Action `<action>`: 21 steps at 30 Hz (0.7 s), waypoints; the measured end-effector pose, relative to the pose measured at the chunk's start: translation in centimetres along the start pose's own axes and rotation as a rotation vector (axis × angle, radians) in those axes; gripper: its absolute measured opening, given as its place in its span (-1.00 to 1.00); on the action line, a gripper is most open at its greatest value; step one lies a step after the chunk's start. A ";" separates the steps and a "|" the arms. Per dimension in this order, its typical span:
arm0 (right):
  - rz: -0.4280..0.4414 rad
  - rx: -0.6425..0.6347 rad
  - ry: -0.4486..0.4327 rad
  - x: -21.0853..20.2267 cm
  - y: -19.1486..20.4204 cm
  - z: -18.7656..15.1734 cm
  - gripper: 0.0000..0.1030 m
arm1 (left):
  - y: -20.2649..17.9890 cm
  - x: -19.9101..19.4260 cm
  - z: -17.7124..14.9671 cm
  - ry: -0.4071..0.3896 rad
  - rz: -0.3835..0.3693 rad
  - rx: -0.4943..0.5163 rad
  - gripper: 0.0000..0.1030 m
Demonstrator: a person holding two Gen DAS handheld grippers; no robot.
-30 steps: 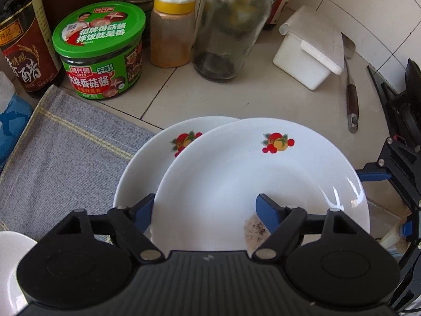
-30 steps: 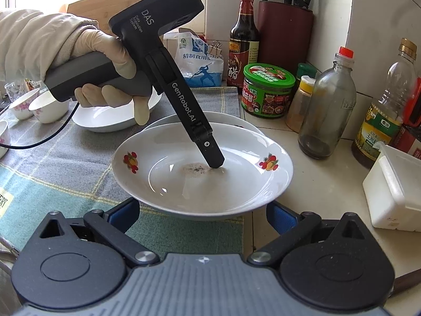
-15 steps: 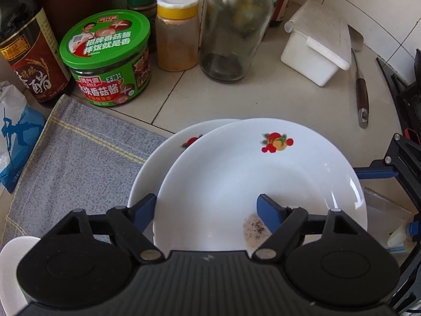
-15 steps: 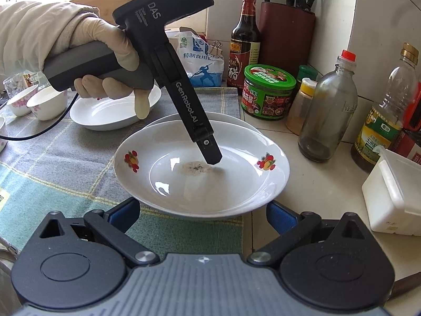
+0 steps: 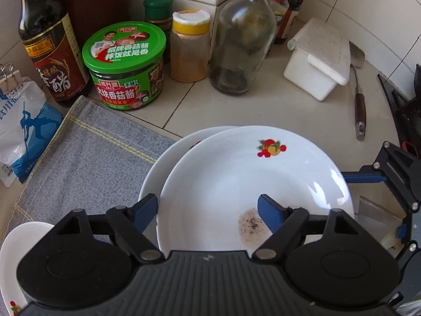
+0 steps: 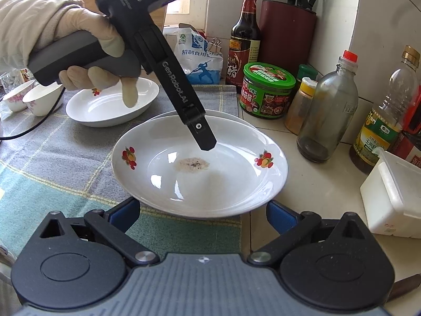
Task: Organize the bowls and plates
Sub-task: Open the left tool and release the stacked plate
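A white plate with fruit prints and a brown stain point(image 5: 236, 184) point(image 6: 200, 179) sits on a second white plate point(image 5: 163, 168) point(image 6: 236, 118) at the cloth's edge. My left gripper point(image 5: 208, 208) is open, raised above the top plate's near side; it shows in the right wrist view point(image 6: 205, 142) with its tips just above the plate. My right gripper point(image 6: 202, 213) is open and empty at the plates' near rim; its fingers point(image 5: 363, 176) show at the right of the left wrist view. A third plate point(image 6: 110, 105) and two small bowls point(image 6: 29, 100) lie behind.
Along the wall stand a vinegar bottle point(image 5: 50, 50), a green-lidded jar point(image 5: 126, 65), a spice jar point(image 5: 189, 47), a glass bottle point(image 5: 239, 39), an oil bottle point(image 6: 386, 115) and a white box point(image 5: 318, 58). A knife point(image 5: 359, 100) lies by the box. A salt bag point(image 5: 21, 126) sits at the left.
My left gripper has lifted up and back from the top plate's centre, with its tips now off the plate. The plates and my right gripper stay put.
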State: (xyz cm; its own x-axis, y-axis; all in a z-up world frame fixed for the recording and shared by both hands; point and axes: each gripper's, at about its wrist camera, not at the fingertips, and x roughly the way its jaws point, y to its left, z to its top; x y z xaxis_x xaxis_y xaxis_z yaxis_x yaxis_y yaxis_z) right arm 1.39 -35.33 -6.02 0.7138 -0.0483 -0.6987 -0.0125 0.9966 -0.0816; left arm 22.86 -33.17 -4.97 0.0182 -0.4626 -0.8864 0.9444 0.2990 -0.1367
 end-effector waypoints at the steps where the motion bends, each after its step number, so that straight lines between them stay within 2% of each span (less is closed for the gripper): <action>1: -0.004 -0.004 0.002 0.1 0.0 0.0 1.00 | 0.0 -0.4 -0.1 -0.014 -0.008 -0.006 0.61; 6: -0.013 -0.020 0.002 0.4 0.2 0.4 1.00 | -1.0 -3.0 -1.2 -0.107 0.022 -0.006 0.61; 10: -0.017 -0.018 0.003 0.3 0.5 0.5 1.00 | -1.9 -5.3 -3.2 -0.191 0.058 -0.014 0.61; 15: -0.020 -0.012 -0.004 -0.6 1.4 0.7 1.00 | -3.3 -7.8 -7.5 -0.308 0.132 -0.096 0.67; 21: -0.007 0.011 -0.019 -1.1 2.8 0.6 1.00 | -4.4 -8.7 -13.1 -0.368 0.271 -0.212 0.74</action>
State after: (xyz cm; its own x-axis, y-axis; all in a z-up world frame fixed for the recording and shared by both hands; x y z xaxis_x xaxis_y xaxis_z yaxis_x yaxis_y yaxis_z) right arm 0.98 -32.49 -5.06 0.7273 -0.0543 -0.6842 0.0002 0.9969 -0.0789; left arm 14.21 -19.49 -2.43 0.4042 -0.5974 -0.6927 0.8030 0.5943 -0.0440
